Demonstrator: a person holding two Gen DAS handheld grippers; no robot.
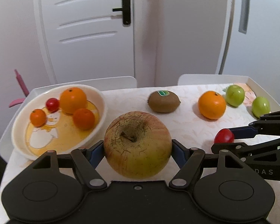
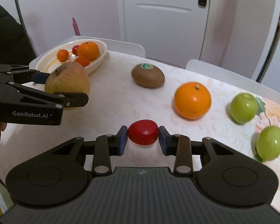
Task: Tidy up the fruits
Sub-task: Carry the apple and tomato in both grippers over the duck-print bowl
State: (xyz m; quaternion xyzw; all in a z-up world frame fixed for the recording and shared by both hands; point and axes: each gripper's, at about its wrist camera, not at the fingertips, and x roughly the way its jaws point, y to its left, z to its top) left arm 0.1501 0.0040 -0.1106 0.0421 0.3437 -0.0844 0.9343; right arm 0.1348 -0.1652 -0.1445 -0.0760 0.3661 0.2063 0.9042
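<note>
Jaws of the left gripper (image 1: 138, 150) pinch a large apple (image 1: 137, 145) at its widest, while the right gripper (image 2: 143, 139) nips a small red fruit (image 2: 143, 132); either round fruit could slip onto the worktop (image 2: 112, 97) short of the bowl (image 1: 99, 100) ahead-left.

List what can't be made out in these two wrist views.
- Big apple underside: left view, the left gripper body hides it.
- Table near edge: both views, gripper bodies cover it.
- Kiwi sticker text: too small.
- Green apples: blurred, right view.
</note>
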